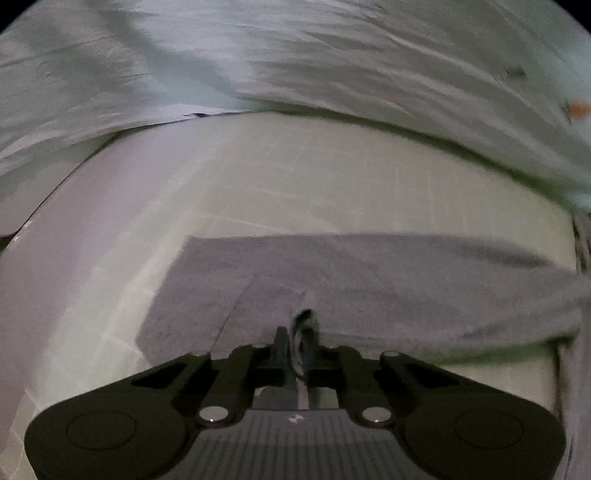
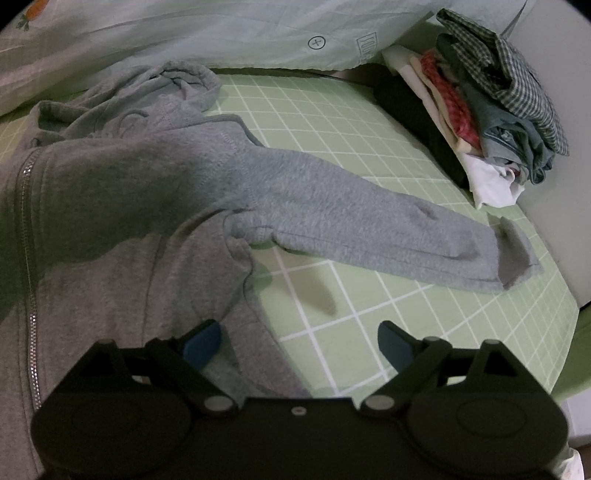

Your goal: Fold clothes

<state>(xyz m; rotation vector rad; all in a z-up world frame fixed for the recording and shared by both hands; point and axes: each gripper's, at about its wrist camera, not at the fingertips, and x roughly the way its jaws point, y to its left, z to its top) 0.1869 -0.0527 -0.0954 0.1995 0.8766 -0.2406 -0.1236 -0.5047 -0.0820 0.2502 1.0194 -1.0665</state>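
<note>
A grey zip-up hoodie lies on a green gridded sheet, its hood bunched at the top and one sleeve stretched out to the right. My right gripper hangs open over the hoodie's lower right edge, with nothing between its blue pads. In the left wrist view my left gripper is shut on a pinch of grey hoodie fabric, which spreads flat ahead of it over the sheet.
A stack of folded clothes, topped by a checked shirt, sits at the back right beside a white wall. A pale bed cover runs along the back; the same cover fills the top of the left wrist view.
</note>
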